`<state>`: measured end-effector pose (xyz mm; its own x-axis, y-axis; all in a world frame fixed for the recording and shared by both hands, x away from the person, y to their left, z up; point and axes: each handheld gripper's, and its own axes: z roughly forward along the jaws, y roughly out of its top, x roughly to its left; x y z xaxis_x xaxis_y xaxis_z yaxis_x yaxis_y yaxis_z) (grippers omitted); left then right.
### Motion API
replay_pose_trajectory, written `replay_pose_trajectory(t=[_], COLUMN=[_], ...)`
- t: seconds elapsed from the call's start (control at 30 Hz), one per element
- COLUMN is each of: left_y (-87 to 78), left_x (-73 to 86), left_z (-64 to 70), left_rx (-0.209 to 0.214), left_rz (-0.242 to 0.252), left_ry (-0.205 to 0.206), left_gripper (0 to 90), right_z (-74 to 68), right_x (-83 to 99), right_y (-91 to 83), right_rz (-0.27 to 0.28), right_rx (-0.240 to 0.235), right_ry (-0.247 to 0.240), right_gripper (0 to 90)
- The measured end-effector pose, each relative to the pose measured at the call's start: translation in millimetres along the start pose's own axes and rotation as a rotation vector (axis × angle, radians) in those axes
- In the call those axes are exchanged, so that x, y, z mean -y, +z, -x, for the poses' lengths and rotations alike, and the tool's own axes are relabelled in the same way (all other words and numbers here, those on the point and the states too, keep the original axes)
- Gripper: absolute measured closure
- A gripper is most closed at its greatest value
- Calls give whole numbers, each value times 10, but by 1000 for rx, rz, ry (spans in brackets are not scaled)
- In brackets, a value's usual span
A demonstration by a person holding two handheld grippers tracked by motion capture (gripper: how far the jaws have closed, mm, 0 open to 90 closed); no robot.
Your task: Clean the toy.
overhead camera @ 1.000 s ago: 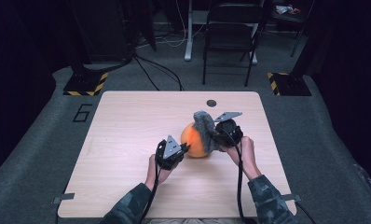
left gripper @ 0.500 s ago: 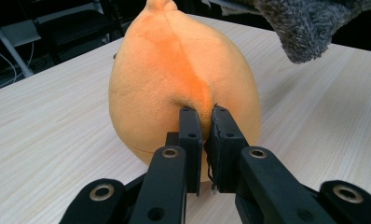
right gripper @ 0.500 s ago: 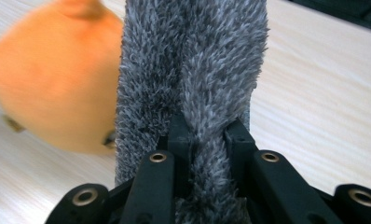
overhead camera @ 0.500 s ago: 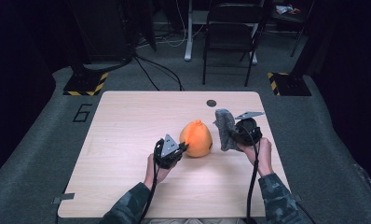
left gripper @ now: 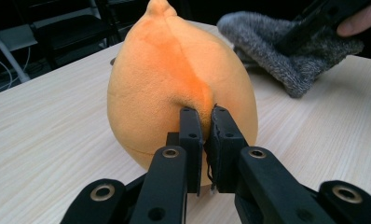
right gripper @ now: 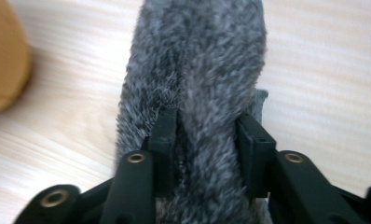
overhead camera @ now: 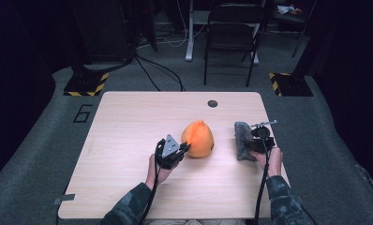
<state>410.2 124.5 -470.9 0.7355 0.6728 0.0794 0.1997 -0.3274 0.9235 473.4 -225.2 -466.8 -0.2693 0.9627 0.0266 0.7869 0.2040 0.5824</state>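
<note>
left tongs point(left gripper: 203, 122): clamped on a pinch of the orange plush point(left gripper: 174, 79), near side; plush upright at mid table point(overhead camera: 128, 136).
right tongs point(right gripper: 207, 135): clamped on the grey fuzzy cloth point(right gripper: 197, 60), pile bunched between the jaws; cloth lying on the table near the right edge, well apart from the plush.
around: dark round grommet point(overhead camera: 212, 103) at the far edge; folding chair point(overhead camera: 231, 28) and cables point(overhead camera: 152, 70) on the floor beyond; yellow-black striped blocks point(overhead camera: 87, 84) at both far corners.
hidden: cloth's near end covered by the right tongs; plush cut off at left in right gripper view.
writing: "6" point(overhead camera: 83, 113) on the floor left of the table.
</note>
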Motion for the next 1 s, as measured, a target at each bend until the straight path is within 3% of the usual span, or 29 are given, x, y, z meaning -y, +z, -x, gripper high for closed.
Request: replay_pose_trajectory(t=[0.07,0.13,0.27,0.37,0.5,0.63,1.0], left_y=[15,27,26,7,-41,-113,-409], left_x=[-22,-39,-60,-81,-127,-189,-265], left_z=[2,14,27,12,3,21,73], left_rx=[2,-2,-2,-1,5,16,42], left_rz=[5,10,19,31,50,62,93], left_ry=[-5,-15,-30,-47,-77,-98,-150], left_gripper=[850,850,851,852,852,853,852], right_z=[36,74,55,32,13,-33,-17], right_x=[47,81,99,106,223,404,864], right_y=[64,112,39,-91,-202,-259,-203], right_rz=[-24,-30,-7,48,77,82,63], right_rx=[4,-3,-19,-6,-34,-26,-24], right_ry=[26,28,23,19,12,-24,-34], right_gripper=[470,302,141,124,64,43,0])
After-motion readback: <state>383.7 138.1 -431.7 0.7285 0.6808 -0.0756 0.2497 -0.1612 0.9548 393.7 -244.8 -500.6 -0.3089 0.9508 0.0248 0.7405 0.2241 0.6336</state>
